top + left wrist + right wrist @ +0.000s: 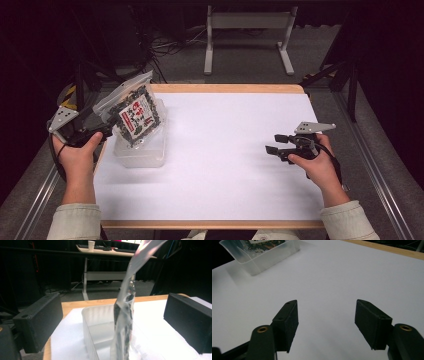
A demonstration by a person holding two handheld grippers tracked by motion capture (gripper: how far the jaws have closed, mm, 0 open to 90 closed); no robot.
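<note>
White table (225,165), snack bag (123,322) between wide-apart left jaws, untouched.

Under everything you have a white sheet (230,165) that covers most of a wooden tabletop (225,88), whose pale edge shows along the far and near sides. Beyond the table you see a grey floor with a white metal frame (248,35) standing on 2 feet. Loose cables (170,47) lie on that floor to its left. Dark stands (345,70) and curtains close off the back and right. From your left gripper view, a desk (110,251) stands far off, carrying a white paper cup (91,245) and keyboards (125,250).
</note>
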